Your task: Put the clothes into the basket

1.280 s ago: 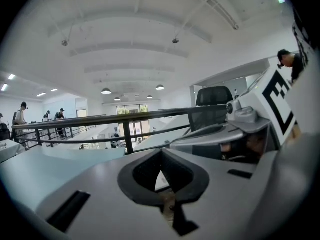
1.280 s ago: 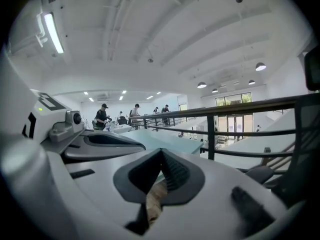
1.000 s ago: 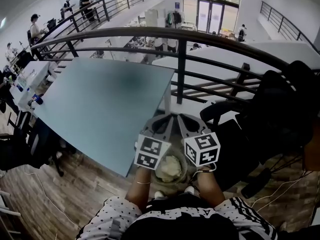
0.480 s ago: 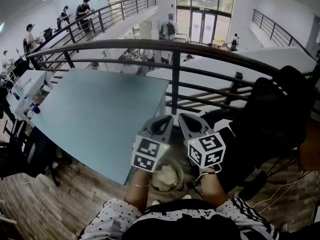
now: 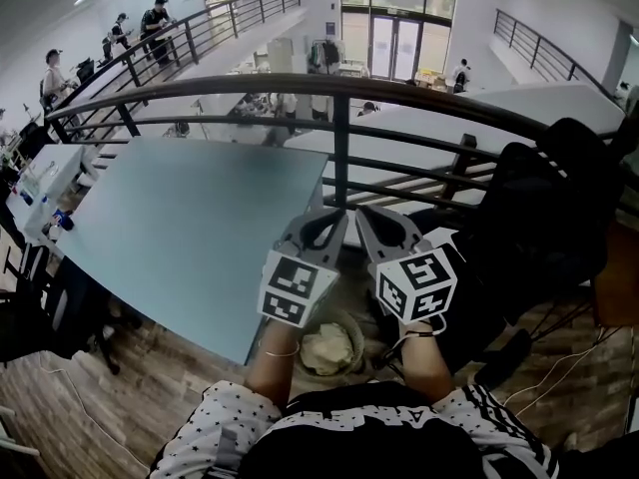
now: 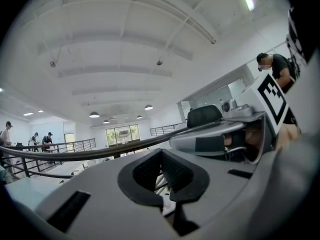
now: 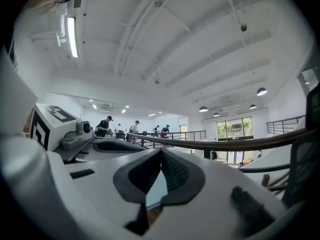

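Observation:
A round woven basket (image 5: 356, 353) stands on the floor at my feet, between my forearms, with a cream cloth (image 5: 324, 348) bundled inside it. Both grippers are held up side by side above it and point level toward the railing. The left gripper (image 5: 337, 217) is shut with nothing between its pads. The right gripper (image 5: 362, 214) is shut and empty too. In the left gripper view the left gripper (image 6: 161, 151) shows pads meeting, with the hall beyond. In the right gripper view the right gripper (image 7: 161, 152) looks the same. No other clothes are visible.
A pale blue table (image 5: 190, 218) stands at the left, its corner close to the basket. A black metal railing (image 5: 339, 133) runs across just ahead. A black office chair (image 5: 544, 228) is at the right, with cables (image 5: 574, 367) on the wooden floor. Several people stand far off at the left.
Both grippers have risen together, still shut, well above the basket. The basket with the cream cloth now shows lower between my arms.

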The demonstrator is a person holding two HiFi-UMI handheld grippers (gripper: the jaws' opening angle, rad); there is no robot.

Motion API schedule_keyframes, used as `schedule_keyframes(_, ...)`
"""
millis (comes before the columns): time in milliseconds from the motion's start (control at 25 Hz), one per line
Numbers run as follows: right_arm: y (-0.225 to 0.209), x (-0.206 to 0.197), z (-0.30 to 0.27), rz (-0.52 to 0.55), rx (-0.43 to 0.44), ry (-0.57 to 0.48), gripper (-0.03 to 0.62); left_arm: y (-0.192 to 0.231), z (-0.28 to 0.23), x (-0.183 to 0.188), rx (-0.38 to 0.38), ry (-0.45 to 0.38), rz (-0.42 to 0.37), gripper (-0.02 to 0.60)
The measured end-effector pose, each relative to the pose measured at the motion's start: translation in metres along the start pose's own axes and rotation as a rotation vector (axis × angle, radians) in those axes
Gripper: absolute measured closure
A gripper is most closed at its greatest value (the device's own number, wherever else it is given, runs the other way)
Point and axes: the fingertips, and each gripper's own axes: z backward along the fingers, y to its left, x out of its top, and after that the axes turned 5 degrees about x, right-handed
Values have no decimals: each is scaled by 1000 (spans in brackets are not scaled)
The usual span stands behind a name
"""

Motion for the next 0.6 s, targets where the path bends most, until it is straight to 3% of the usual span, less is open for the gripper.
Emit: schedule_keyframes(600, -11, 2, 5, 19, -6, 10, 568, -8, -15, 3, -33, -12, -10, 566)
